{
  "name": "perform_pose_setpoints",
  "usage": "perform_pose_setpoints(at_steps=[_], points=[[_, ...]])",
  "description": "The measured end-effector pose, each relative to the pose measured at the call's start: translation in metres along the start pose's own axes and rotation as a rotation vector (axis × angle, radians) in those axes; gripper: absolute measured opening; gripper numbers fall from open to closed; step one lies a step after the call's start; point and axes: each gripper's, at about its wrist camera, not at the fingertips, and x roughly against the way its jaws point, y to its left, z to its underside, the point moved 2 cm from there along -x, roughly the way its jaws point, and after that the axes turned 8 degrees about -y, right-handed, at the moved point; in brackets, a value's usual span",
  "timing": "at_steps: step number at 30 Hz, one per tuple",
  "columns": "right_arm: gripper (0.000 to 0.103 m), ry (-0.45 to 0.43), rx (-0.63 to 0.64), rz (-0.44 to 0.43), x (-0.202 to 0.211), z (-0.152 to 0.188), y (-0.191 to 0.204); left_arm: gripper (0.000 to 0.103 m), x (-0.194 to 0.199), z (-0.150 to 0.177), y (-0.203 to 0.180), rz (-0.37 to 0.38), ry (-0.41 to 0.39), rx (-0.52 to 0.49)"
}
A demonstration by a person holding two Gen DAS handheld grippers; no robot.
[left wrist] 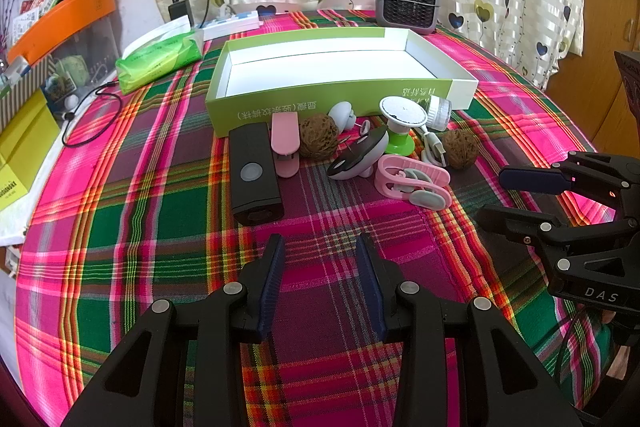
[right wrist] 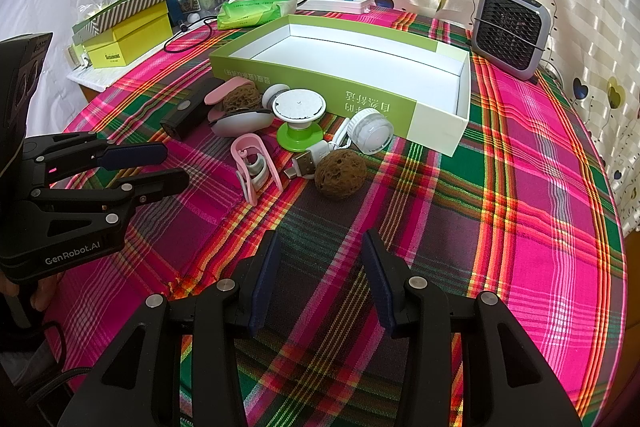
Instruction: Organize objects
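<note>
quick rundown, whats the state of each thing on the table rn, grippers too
left gripper: open, empty
right gripper: open, empty
green-and-white cardboard box: lidless, empty
black rectangular device: lying flat, outside the box
two brown wrinkled walnuts: on the cloth, apart
white round jar: on its side
white USB cable: loose, unplugged
pink plastic clip: on the cloth

Two matte black claws: left claw [left wrist: 320, 247] and right claw [right wrist: 320, 247], dark blue ribbed pads [left wrist: 272, 283], silver round screws, white "GenRobot.AI" and "DAS" lettering, black trailing cable.

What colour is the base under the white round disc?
Bright green base, clearest in the right wrist view.
</note>
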Motion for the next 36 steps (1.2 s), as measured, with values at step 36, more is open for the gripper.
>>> perform_pose_setpoints(at_steps=[36], points=[[0.044, -0.019, -0.013, 0.006, 0.003, -0.005, -0.003, 0.035, 0.009, -0.002, 0.010, 0.001, -0.021, 0.041]])
